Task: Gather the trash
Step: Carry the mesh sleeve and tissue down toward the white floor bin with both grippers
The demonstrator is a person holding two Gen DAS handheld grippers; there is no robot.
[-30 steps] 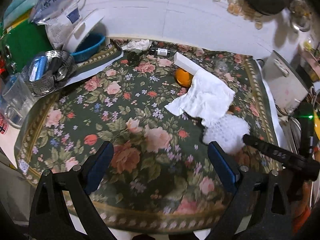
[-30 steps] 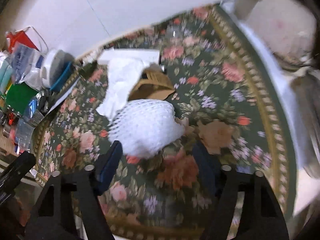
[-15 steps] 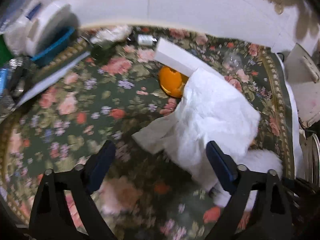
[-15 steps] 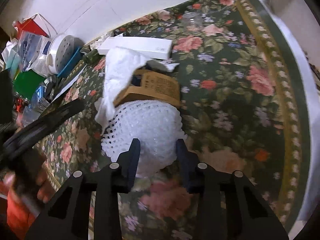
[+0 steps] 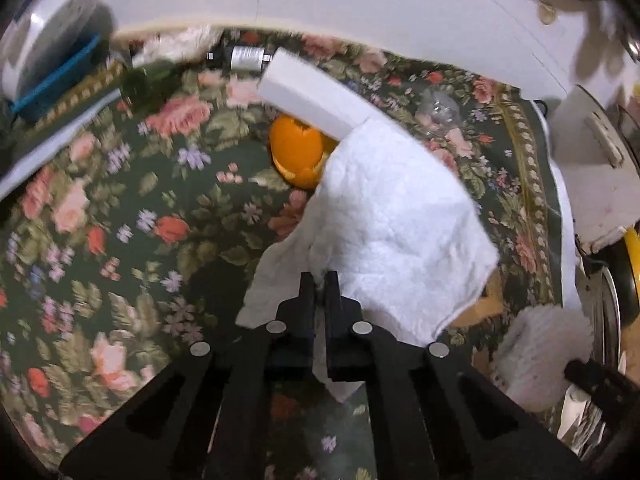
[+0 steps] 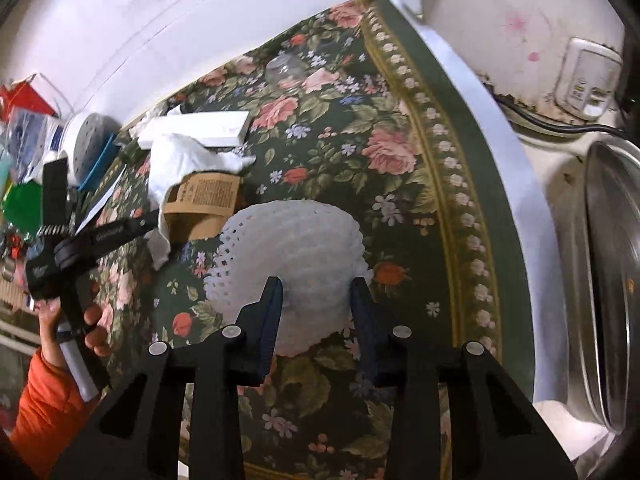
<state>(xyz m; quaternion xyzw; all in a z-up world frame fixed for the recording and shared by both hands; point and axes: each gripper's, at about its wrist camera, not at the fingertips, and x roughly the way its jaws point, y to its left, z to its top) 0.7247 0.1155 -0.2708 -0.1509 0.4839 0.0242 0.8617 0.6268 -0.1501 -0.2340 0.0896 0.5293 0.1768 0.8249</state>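
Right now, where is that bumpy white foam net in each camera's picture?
Left wrist view: the bumpy white foam net is at the lower right edge.
Right wrist view: it sits centre, pinched by the right gripper.
Shared landmark: the long white rectangular box beside the crumpled white paper towel.

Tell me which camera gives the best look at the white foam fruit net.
The right wrist view: the foam net sits centred and whole, squeezed between the right gripper fingers. The left wrist view catches only a blurred piece of it at the lower right edge.
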